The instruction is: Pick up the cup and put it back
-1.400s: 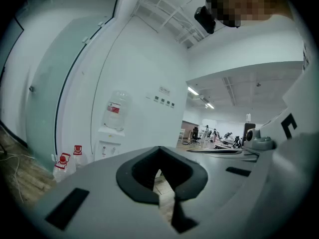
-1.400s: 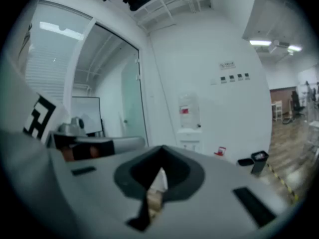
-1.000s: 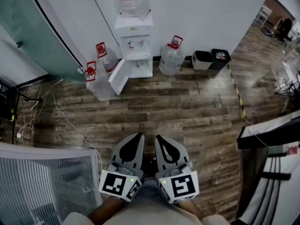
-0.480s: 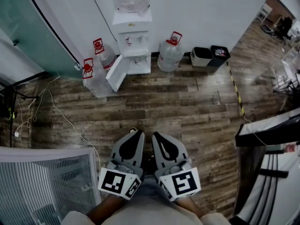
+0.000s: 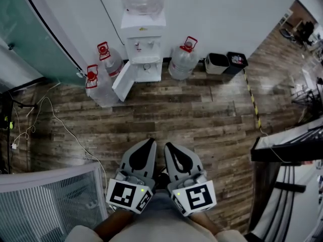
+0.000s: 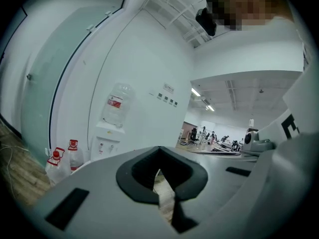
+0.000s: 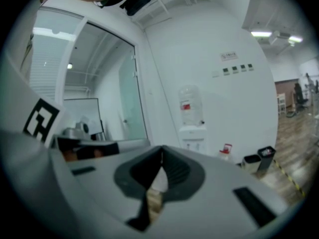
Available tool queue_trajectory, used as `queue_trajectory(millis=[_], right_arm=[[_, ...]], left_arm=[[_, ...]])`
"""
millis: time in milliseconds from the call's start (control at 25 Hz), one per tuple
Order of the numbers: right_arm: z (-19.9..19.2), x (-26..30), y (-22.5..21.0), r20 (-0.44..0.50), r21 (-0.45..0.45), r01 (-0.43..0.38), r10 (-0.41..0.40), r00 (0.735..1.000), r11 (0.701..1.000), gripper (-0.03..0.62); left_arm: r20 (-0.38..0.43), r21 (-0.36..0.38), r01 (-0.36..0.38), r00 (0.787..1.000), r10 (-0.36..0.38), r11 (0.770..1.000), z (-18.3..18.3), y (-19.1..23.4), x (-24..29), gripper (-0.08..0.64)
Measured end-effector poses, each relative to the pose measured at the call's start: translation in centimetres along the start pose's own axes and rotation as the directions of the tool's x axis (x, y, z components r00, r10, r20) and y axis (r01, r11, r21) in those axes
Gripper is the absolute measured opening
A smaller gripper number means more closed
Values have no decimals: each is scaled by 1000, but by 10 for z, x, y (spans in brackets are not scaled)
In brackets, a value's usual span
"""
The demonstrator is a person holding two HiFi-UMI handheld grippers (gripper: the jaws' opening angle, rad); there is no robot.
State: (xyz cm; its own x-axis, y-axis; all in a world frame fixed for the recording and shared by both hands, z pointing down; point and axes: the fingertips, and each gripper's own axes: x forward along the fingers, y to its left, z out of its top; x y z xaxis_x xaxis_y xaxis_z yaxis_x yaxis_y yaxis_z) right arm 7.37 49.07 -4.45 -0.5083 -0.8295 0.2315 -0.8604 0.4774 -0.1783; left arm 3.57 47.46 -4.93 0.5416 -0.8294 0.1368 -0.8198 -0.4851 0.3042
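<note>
- The left tool (image 5: 150, 143) and right tool (image 5: 168, 146) are held side by side, close in front of the person's body. Both point across the floor toward the water dispenser (image 5: 143, 44).
- Each tool's marker cube faces up toward the head camera. Bare forearms (image 5: 115, 225) show just behind the cubes.
- In the left gripper view, the left tool (image 6: 159, 149) has its jaws pressed together at the tips, with nothing between them.
- In the right gripper view, the right tool (image 7: 161, 151) is likewise pressed together and empty.
- The cup cannot be made out in any view.
- The wooden floor (image 5: 192, 120) runs from the tools to the dispenser, which stands against a white wall (image 5: 222, 14). A large bottle sits on top of the dispenser, and its lower door (image 5: 123, 80) hangs open.
- Two red-capped jugs (image 5: 101, 77) stand just left of the dispenser, and a third jug (image 5: 182, 62) stands just right of it.
- Two bins (image 5: 227, 63) sit further right of the dispenser, by the wall.
- A striped tape line (image 5: 252, 102) runs from the bins toward a dark surface (image 5: 285, 147), well to the right of the dispenser.
- A white cable (image 5: 58, 122) trails over the floor to the dispenser's left.
</note>
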Motion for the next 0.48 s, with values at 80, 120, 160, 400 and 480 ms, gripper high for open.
queue_trajectory(millis=[80,120,160,400,480], right_arm=[[2,15,-3,-5,4,1,-1,1000,1000,23],[4,22,-5,-8,3,-1,1,1000,1000,23],[6,30,-6,-10,0,-3,3,1000,1000,23],[21,82,-10,-25,-17,-9,9,1000,1000,23],[28,98,-11,-30,-23,-8,7,1000,1000,23]], left_arm=[[-5,0,3,1000,-3,1000,4,11,10,8],[-6,0,3,1000,-3,1000,7,16,15,8],[-8,1,2,1000,-2,1000,9,22,19,8],[-2,-6,9,1000,-9,1000,30,62,50,8],[7,-10,13,1000,-13,1000,38,75,59,8]])
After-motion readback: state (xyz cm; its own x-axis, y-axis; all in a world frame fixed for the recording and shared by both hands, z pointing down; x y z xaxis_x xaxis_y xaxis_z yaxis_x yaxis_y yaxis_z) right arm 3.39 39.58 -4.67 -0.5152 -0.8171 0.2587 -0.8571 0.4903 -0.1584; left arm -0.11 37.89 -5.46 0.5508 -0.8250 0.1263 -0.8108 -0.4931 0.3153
